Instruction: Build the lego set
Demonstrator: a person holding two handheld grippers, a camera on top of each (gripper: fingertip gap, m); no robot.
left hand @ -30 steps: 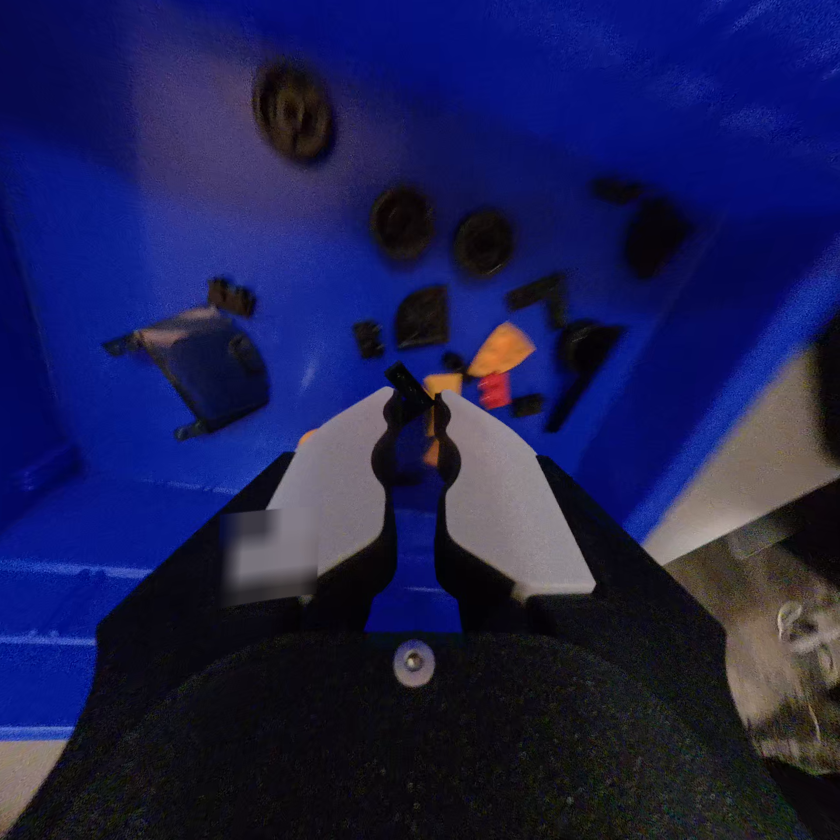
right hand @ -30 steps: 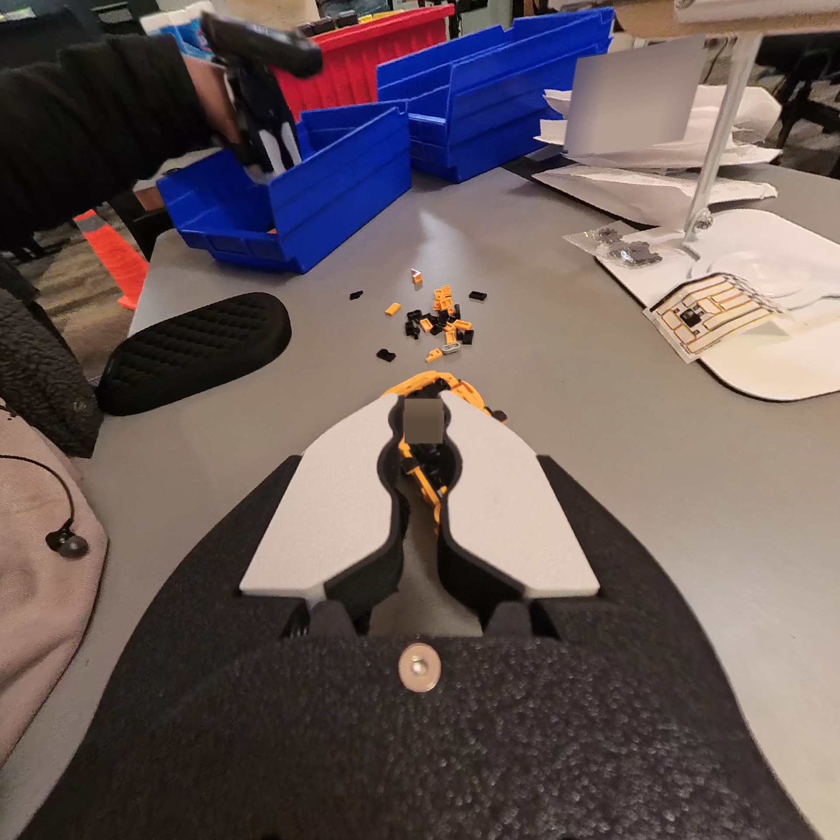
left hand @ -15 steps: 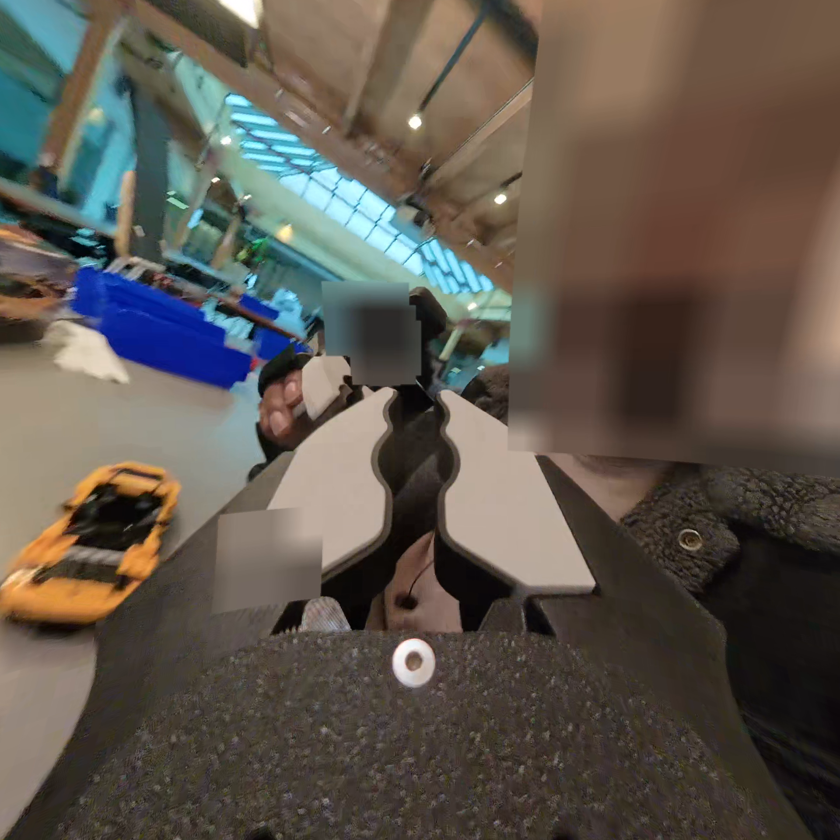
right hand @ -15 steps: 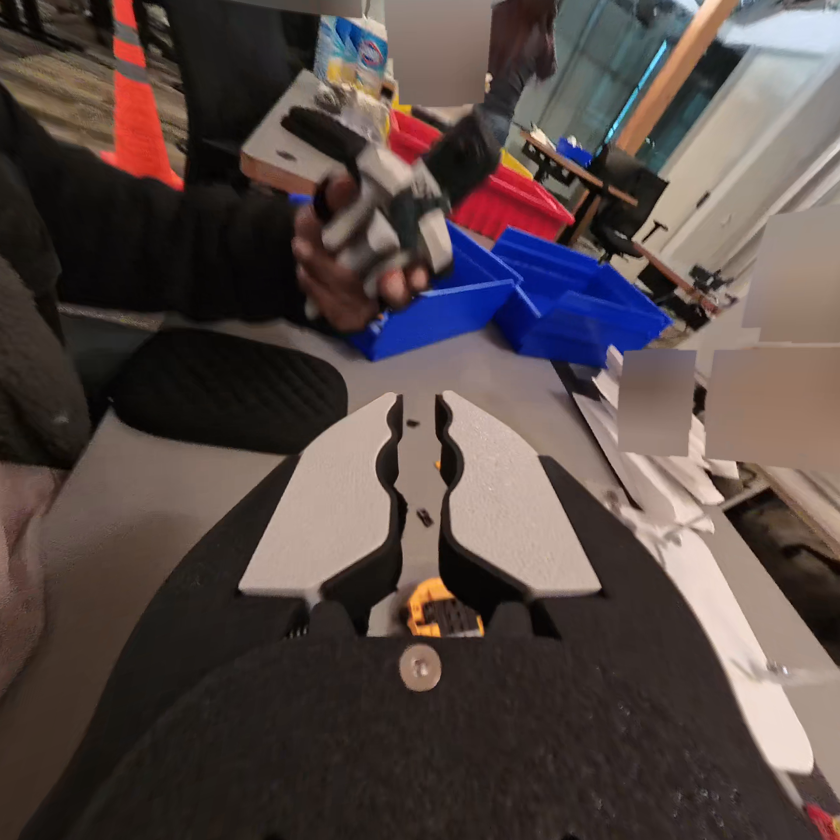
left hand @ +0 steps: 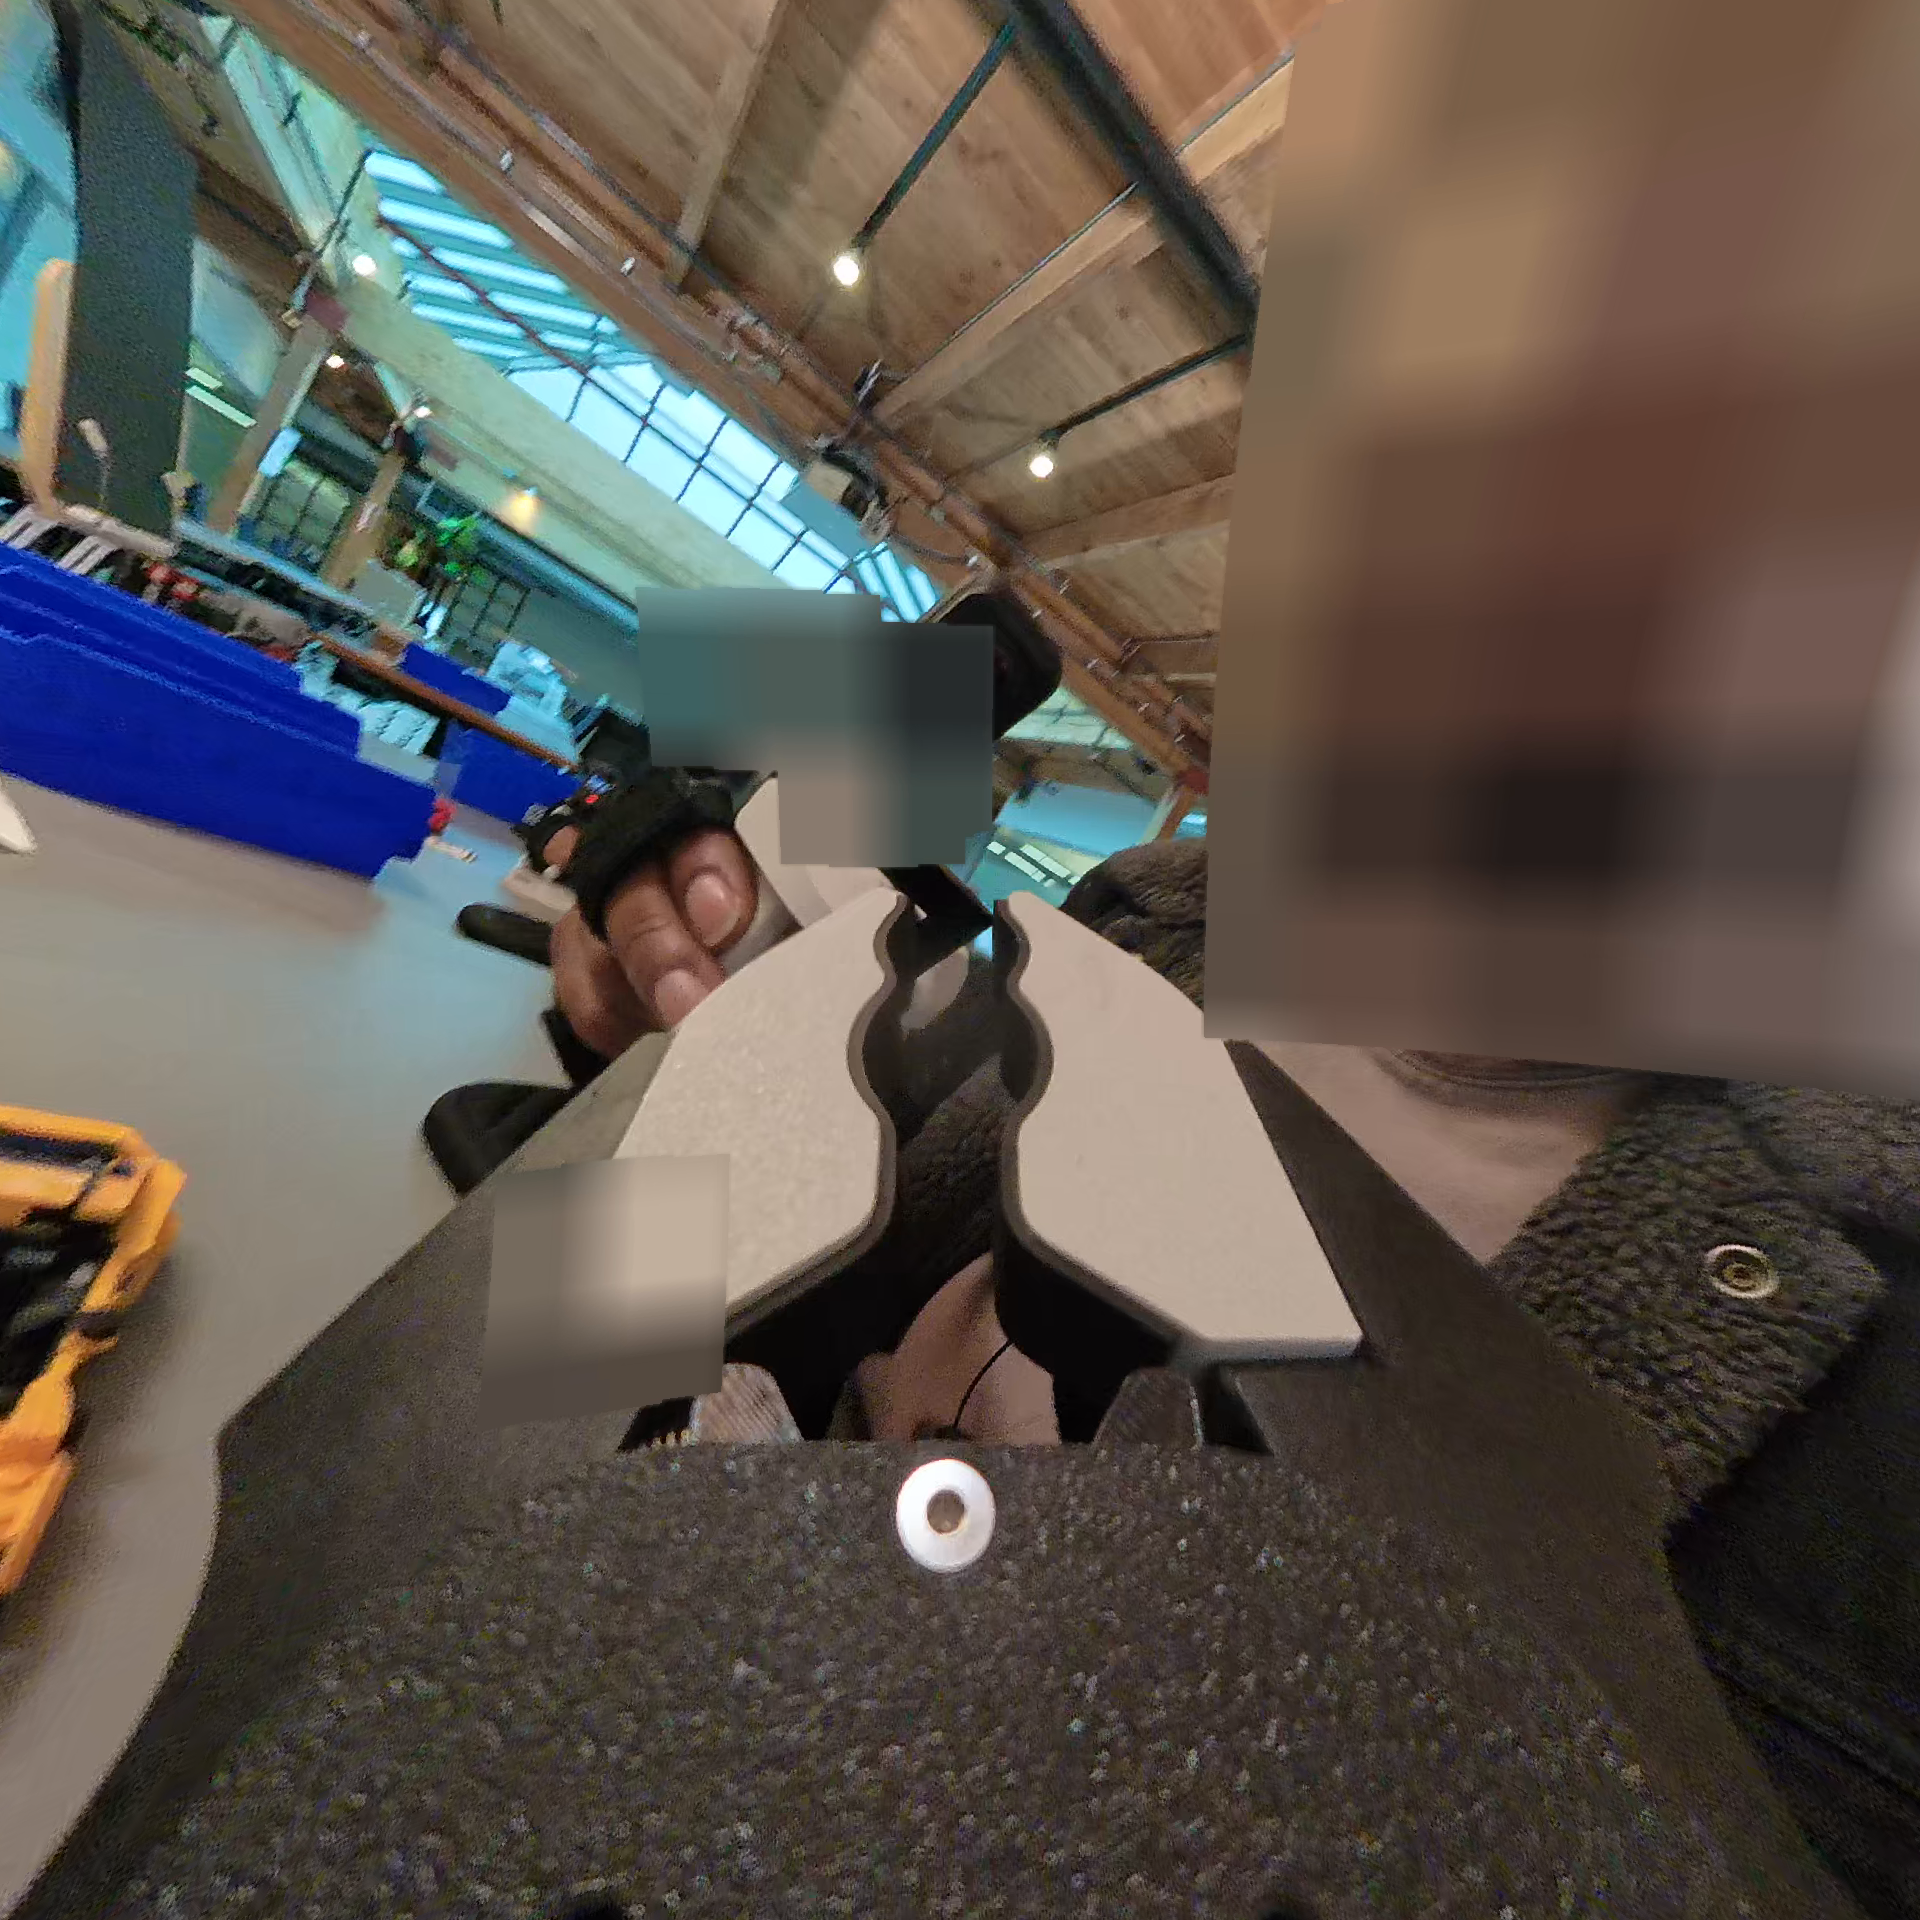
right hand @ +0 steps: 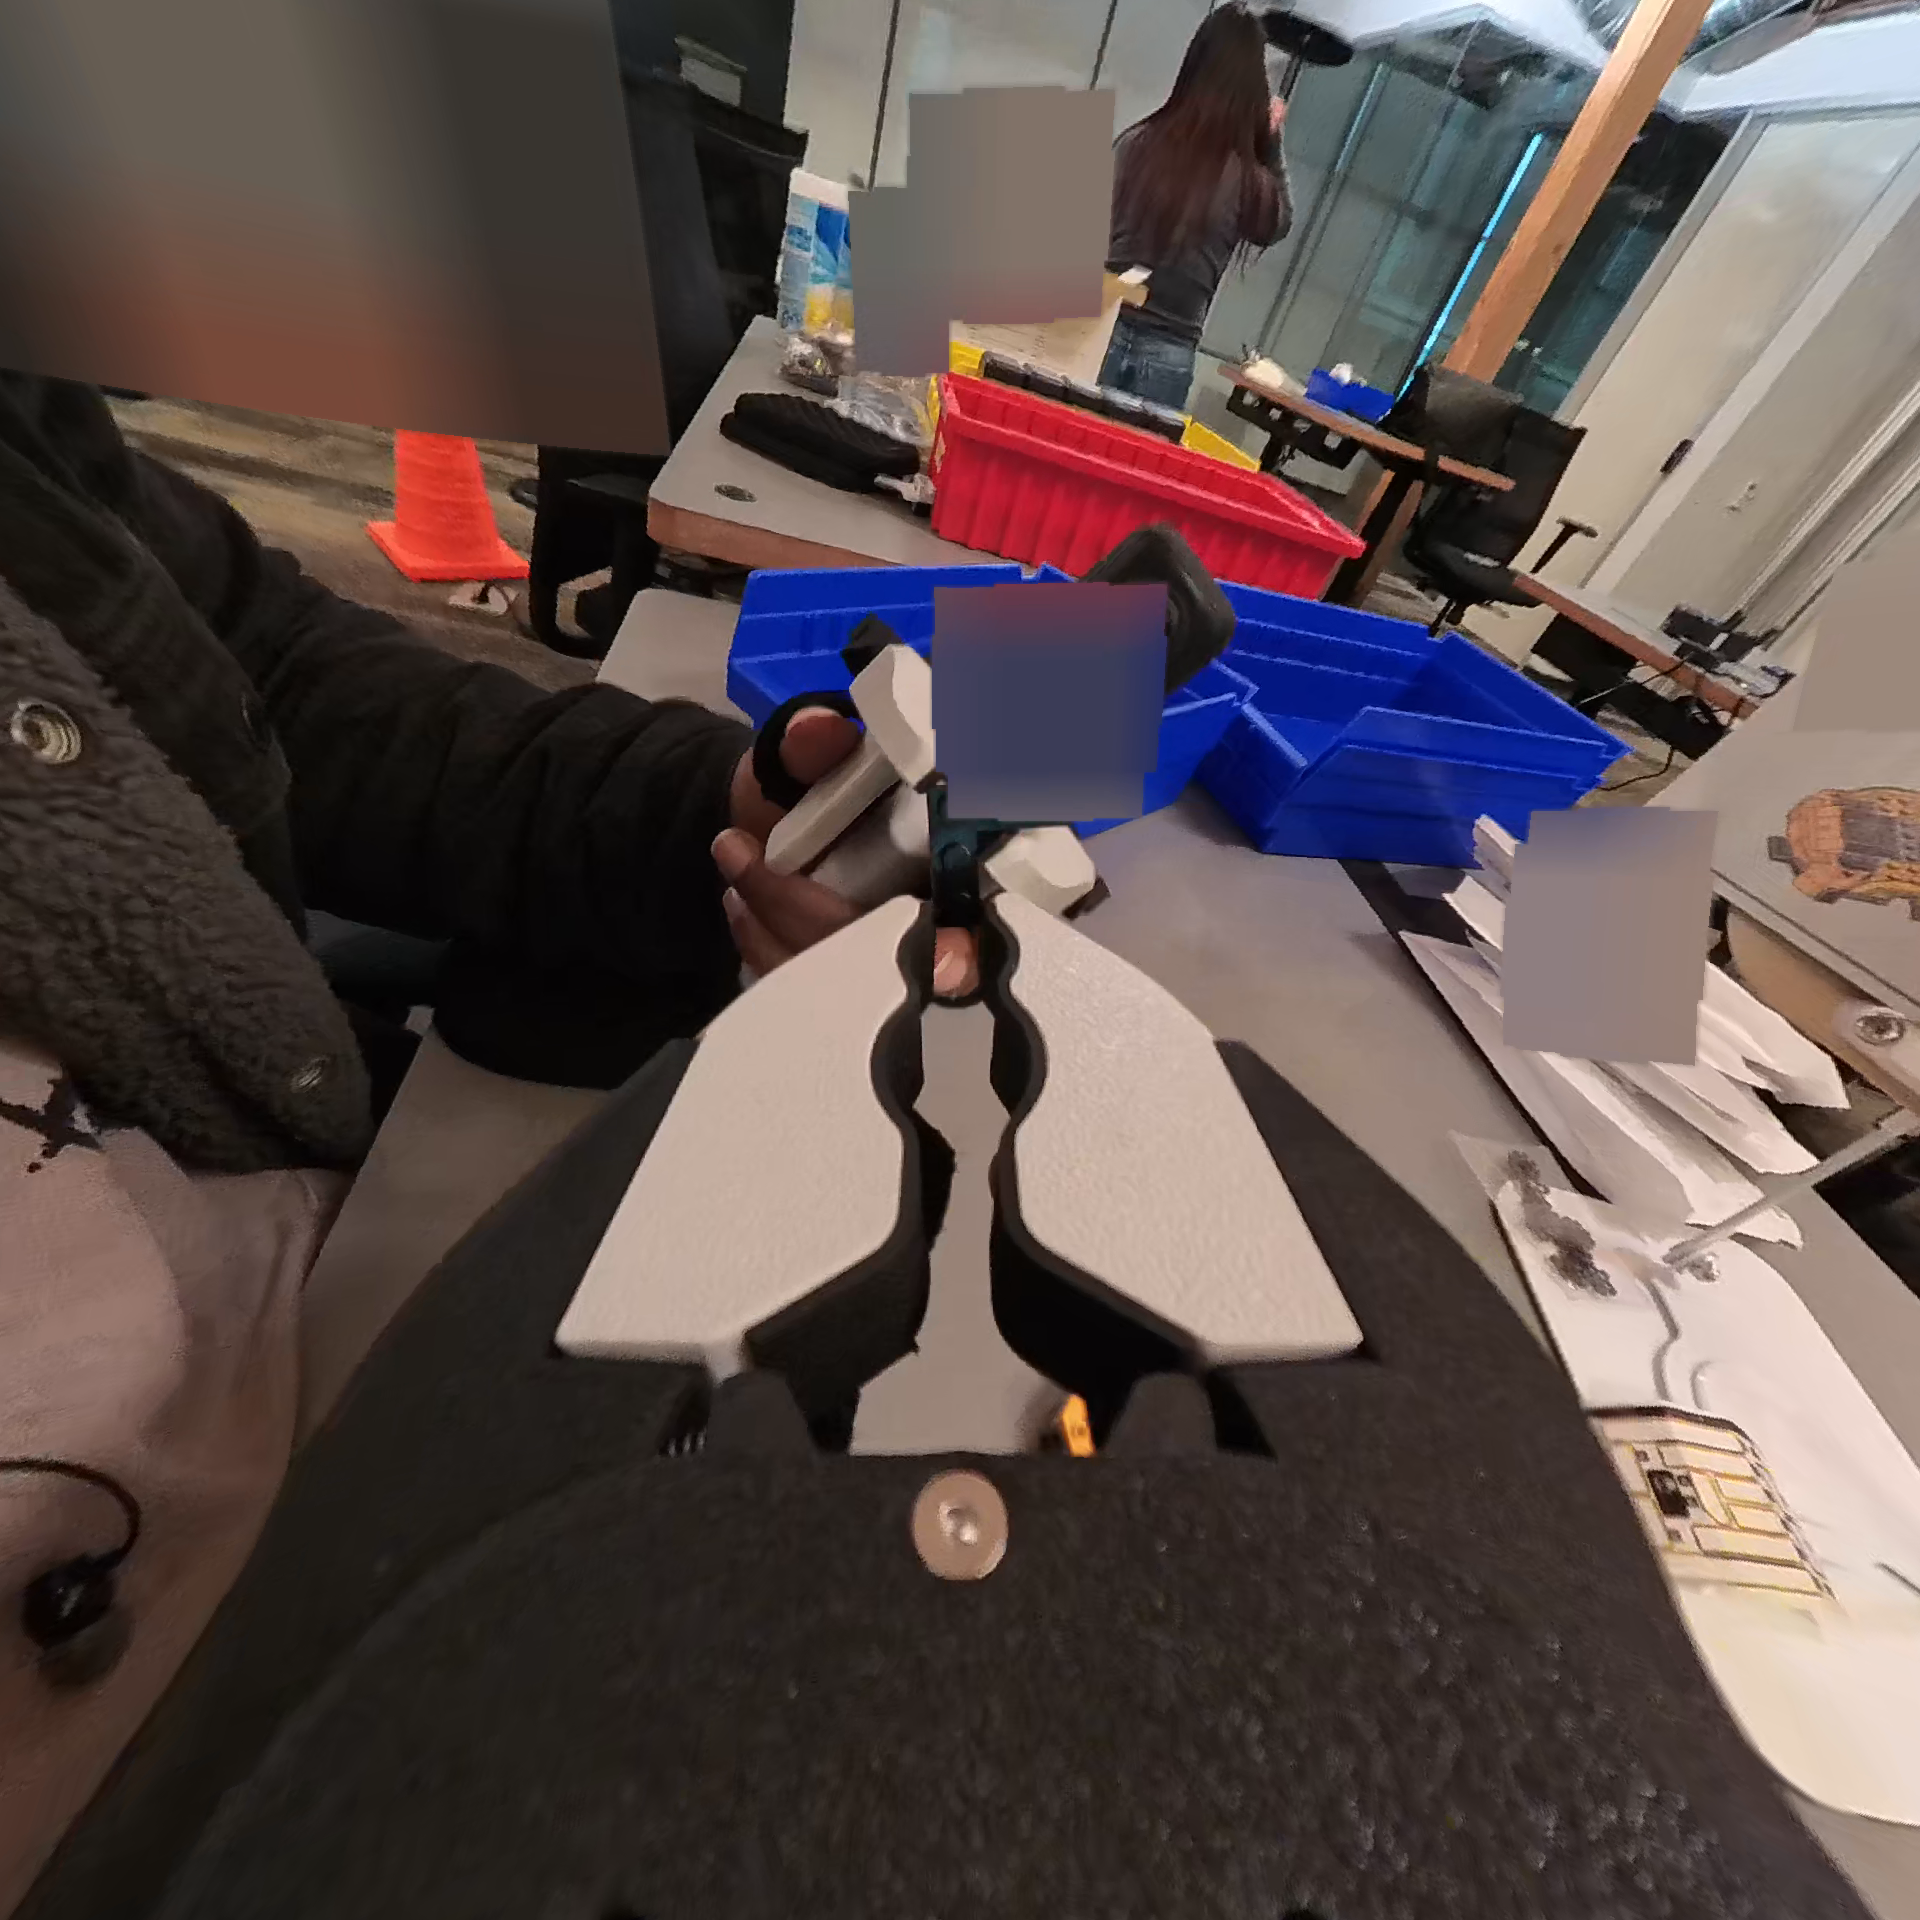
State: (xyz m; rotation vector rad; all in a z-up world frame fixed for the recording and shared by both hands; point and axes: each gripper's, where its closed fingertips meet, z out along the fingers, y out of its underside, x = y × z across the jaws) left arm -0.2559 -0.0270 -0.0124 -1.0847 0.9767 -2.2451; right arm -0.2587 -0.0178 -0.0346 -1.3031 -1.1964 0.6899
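My left gripper (left hand: 945, 909) is raised off the grey table (left hand: 260, 1018), its jaws nearly together. In the right wrist view it (right hand: 951, 831) faces me, held by a hand, with a small dark lego piece (right hand: 951, 868) sticking out of its tips. My right gripper (right hand: 956, 912) is narrowly shut, with its tips on either side of that piece's lower end. I cannot tell whether it grips the piece. The yellow lego car (left hand: 62, 1299) lies on the table at the left. A sliver of the car (right hand: 1070, 1425) shows under my right gripper.
Blue bins (right hand: 1403, 748) stand at the table's far side, with a red bin (right hand: 1091, 488) on another table behind. Papers and a white board (right hand: 1662, 1091) lie at the right. A person's dark fleece jacket (left hand: 1662, 1351) is close by. An orange cone (right hand: 447, 499) stands on the floor.
My left gripper lifted out of the blue bin with the small piece and swung round to face the right gripper. The right gripper rose off the yellow car and met it.
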